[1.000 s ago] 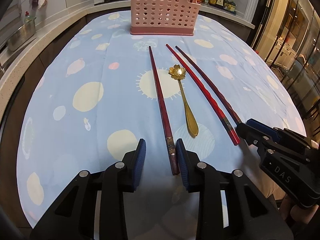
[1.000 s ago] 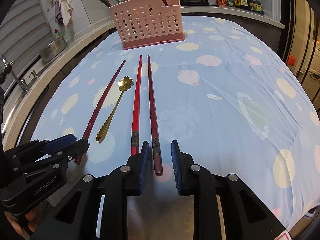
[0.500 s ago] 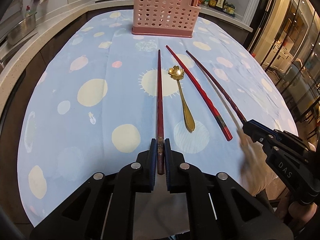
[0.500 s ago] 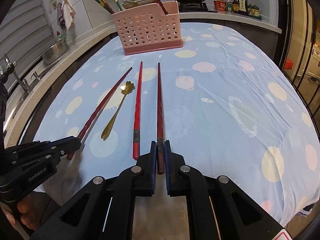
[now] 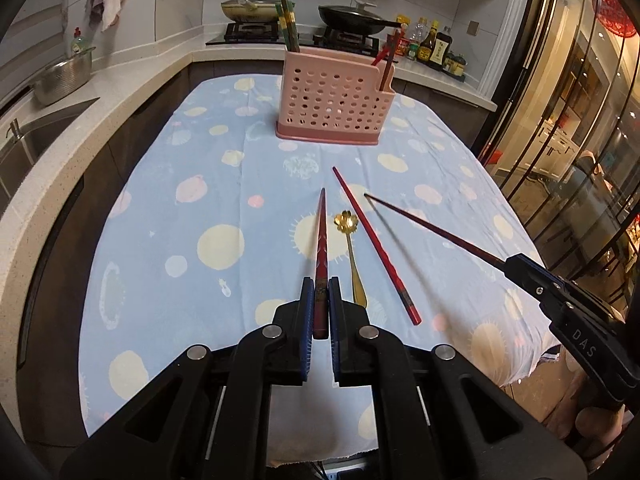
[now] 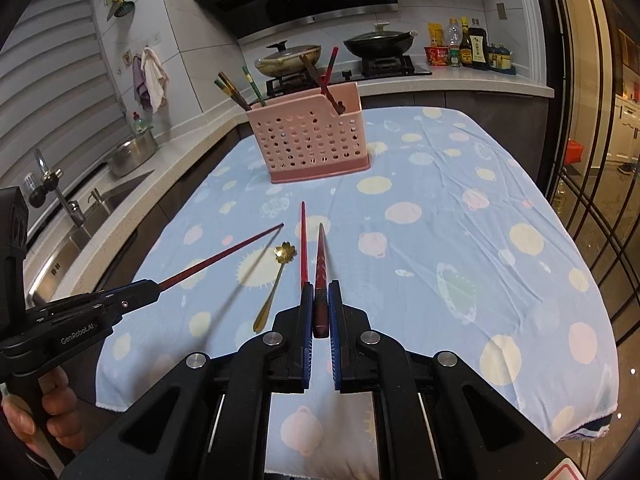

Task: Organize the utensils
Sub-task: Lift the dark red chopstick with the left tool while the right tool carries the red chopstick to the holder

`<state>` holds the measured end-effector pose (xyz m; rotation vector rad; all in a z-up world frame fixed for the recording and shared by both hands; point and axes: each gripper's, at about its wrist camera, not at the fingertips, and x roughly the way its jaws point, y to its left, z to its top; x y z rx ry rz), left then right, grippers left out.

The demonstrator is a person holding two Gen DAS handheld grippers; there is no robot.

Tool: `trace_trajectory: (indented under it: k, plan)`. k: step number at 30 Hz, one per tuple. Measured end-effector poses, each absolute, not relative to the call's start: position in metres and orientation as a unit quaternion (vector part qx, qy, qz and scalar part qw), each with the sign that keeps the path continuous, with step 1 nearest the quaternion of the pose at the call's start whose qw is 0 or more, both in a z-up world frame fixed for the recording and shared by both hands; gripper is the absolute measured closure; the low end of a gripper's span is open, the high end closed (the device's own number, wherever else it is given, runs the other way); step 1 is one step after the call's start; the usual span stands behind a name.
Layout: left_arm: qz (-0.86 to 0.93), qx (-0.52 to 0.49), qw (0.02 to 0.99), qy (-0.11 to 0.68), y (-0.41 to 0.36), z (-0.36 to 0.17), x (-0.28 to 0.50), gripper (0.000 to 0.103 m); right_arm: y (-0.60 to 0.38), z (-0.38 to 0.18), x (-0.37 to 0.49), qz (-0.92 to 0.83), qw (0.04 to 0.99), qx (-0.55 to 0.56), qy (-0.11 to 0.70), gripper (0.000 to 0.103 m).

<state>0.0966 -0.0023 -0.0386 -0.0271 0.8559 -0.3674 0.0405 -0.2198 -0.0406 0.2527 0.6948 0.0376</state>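
My left gripper (image 5: 321,286) is shut on the butt end of a dark red chopstick (image 5: 321,240), held above the table and pointing at the pink perforated holder (image 5: 334,100). My right gripper (image 6: 321,290) is shut on a second dark red chopstick (image 6: 321,258), also lifted. In the left wrist view the right gripper (image 5: 516,266) shows with its chopstick (image 5: 432,228). In the right wrist view the left gripper (image 6: 150,286) shows with its chopstick (image 6: 224,256). A bright red chopstick (image 5: 374,242) and a gold flower-bowl spoon (image 5: 352,252) lie on the cloth.
The table has a blue spotted cloth (image 5: 168,208). The holder (image 6: 308,140) stands at the far end with several chopsticks in it. A counter with sink (image 6: 80,216) and metal bowl (image 5: 62,78) runs along the left. A stove with pans and sauce bottles (image 6: 468,50) lies behind.
Both grippers, open around the chopstick ends a second ago, closed on them and have lifted them off the cloth, tips raised toward the holder. The bright red chopstick and spoon have not moved.
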Motion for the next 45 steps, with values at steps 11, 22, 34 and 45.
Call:
trace_trajectory:
  k: [11, 22, 34, 45]
  plan:
    - [-0.177, -0.04, 0.916, 0.357, 0.005, 0.018, 0.124, 0.096, -0.238, 0.01, 0.057, 0.033, 0.947, 0.151, 0.283, 0.096]
    - [-0.179, -0.043, 0.935, 0.303, -0.008, 0.065, 0.166, 0.096, -0.25, 0.06, 0.093, 0.037, 0.962, 0.145, 0.228, 0.096]
    - [-0.191, -0.052, 0.95, 0.243, -0.021, 0.129, 0.214, 0.096, -0.255, 0.128, 0.146, 0.06, 0.974, 0.145, 0.162, 0.096]
    - [-0.19, -0.041, 0.965, 0.176, -0.046, 0.188, 0.268, 0.096, -0.257, 0.182, 0.219, 0.059, 0.982, 0.143, 0.105, 0.096]
